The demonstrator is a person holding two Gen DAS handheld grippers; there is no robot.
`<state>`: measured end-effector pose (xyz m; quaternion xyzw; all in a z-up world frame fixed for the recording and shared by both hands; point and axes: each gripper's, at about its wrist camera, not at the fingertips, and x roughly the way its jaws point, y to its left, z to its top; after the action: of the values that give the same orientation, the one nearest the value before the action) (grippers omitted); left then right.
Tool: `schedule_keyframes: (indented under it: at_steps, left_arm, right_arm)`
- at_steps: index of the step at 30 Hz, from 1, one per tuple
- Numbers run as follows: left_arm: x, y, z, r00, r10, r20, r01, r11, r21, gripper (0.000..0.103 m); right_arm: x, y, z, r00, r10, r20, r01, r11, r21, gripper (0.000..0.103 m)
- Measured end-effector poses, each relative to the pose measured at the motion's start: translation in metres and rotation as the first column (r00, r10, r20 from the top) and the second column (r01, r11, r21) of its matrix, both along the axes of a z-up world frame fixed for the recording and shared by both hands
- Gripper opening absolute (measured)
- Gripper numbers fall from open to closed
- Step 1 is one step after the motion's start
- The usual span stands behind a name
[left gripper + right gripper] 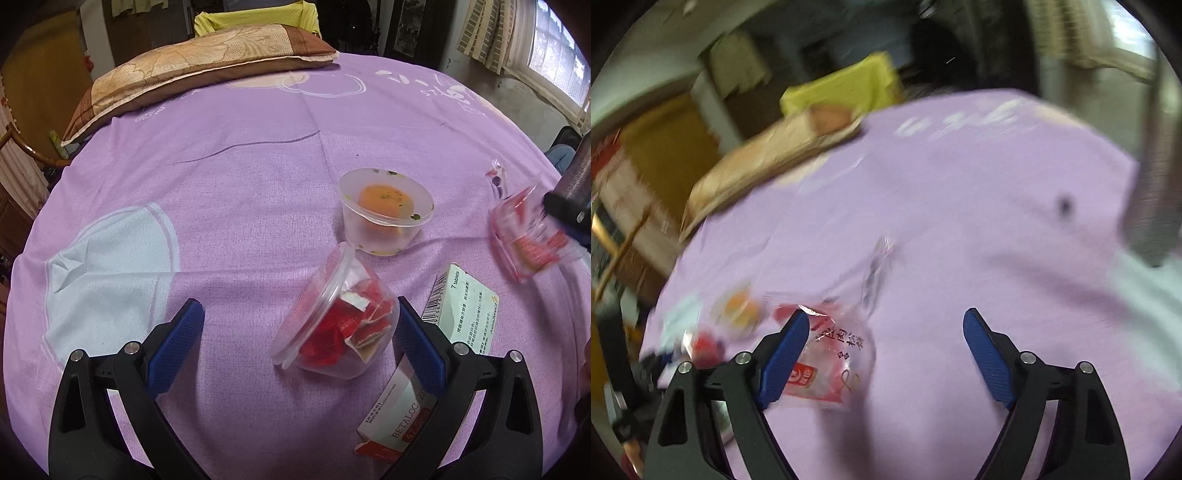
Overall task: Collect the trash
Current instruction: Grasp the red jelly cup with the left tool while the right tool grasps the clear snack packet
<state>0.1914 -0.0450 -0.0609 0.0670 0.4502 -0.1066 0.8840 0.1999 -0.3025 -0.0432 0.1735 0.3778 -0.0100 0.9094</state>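
Both tongs stand spread: the left gripper [299, 325] brackets a tipped plastic tub [338, 317] of red wrappers without pinching it; the right gripper [886, 332] is wide too, a clear red-printed wrapper [834, 362] lying against its left finger [785, 354], not clamped, so far as the blur allows. Collecting looks barely begun, I judge; only the scraps in that tub seem gathered. Left on the purple sheet [229, 192], reading across: a sauce-smeared cup [386, 210], a medicine box [463, 306] with a torn carton [393, 421] below it, and the loose wrapper far right.
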Motion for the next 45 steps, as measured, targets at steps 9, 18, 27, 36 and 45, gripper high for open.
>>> schedule_keyframes:
  at_steps: [9,18,27,36,45]
  left_arm:
    - [0.000,0.000,0.000,1.000,0.000,0.000,0.000,1.000,0.000,0.098]
    - [0.000,0.000,0.000,1.000,0.001,0.000,-0.001,1.000,0.000,0.098]
    - [0.000,0.000,0.000,1.000,0.001,0.000,-0.001,1.000,0.000,0.098]
    - [0.002,0.006,0.004,1.000,-0.009,-0.008,0.008,0.998,-0.059,0.097]
    - [0.008,0.027,0.018,0.999,0.030,0.015,-0.026,0.980,-0.195,0.097]
  right_arm:
    - [-0.006,0.007,0.003,0.994,0.100,0.035,-0.103,0.992,0.076,0.085]
    - [-0.002,0.021,0.006,0.983,0.172,0.068,-0.176,0.983,0.044,0.090]
    - [0.027,0.031,-0.012,0.984,0.179,-0.018,-0.179,0.984,-0.017,0.090]
    - [0.017,0.021,-0.005,0.984,0.173,0.033,-0.172,0.985,-0.022,0.034]
    - [0.017,0.009,-0.007,0.989,0.148,0.012,-0.148,0.988,0.040,0.038]
